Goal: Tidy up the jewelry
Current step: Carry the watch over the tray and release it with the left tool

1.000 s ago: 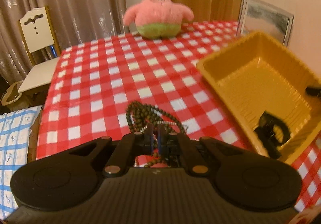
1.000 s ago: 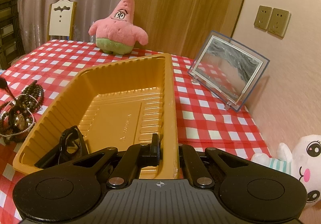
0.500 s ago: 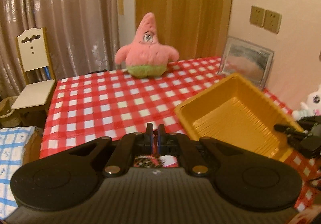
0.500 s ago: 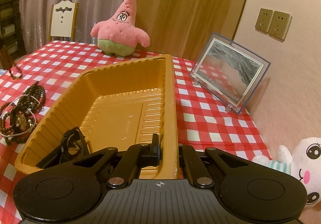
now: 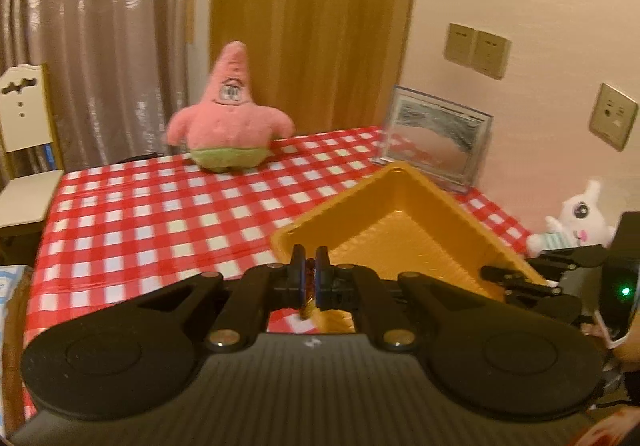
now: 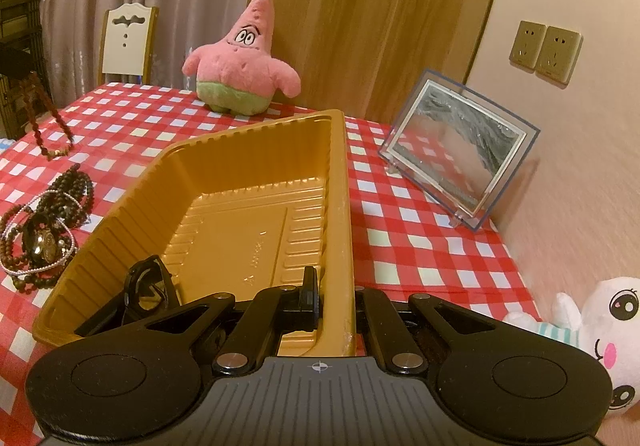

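Note:
My left gripper (image 5: 310, 266) is shut on a reddish-brown bead string (image 5: 308, 308) that hangs below its jaws, above the near corner of the yellow tray (image 5: 404, 234). From the right wrist view the same string (image 6: 48, 118) dangles in the air at the far left. My right gripper (image 6: 332, 298) is shut on the tray's near right wall (image 6: 340, 214). A black watch (image 6: 146, 294) lies in the tray's near left corner. A pile of dark bead bracelets, a pearl strand and a gold-faced watch (image 6: 44, 234) lies on the checkered cloth left of the tray.
A pink star plush (image 6: 242, 62) sits at the table's far edge. A glass picture frame (image 6: 456, 146) stands right of the tray. A white plush (image 6: 600, 330) lies at the near right. A white chair (image 6: 126, 42) stands beyond the table.
My left gripper has lifted off the jewelry pile with the bead string and swung right toward the tray. My right gripper has kept its hold on the tray wall.

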`<state>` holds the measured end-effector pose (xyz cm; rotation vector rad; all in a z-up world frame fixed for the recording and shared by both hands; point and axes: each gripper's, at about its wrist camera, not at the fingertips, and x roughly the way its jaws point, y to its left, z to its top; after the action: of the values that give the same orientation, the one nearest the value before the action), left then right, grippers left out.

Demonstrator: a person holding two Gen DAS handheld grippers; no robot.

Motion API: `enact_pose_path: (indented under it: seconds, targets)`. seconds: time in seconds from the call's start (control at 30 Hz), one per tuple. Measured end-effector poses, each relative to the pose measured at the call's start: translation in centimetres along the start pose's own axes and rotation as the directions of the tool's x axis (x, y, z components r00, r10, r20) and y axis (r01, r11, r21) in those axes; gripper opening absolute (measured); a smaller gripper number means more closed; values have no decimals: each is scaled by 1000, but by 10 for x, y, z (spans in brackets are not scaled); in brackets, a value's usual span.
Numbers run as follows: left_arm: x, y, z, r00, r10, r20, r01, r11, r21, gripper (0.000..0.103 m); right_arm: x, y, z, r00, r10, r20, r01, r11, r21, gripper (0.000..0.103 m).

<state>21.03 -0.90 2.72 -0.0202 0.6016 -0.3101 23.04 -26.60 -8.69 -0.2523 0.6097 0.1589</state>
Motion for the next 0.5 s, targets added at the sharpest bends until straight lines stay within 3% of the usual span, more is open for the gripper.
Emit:
enact_pose_path:
  seconds: [0.27, 0.5]
  targets:
    - [27, -33, -4, 991, -128, -48, 128, 992, -8, 3, -1, 0, 3, 1000, 3, 6, -3, 1000, -3, 3]
    - [60, -63, -9, 965, -245, -99, 243, 970, -30, 3, 0, -1, 4, 1000, 2, 7, -2, 1000, -3, 3]
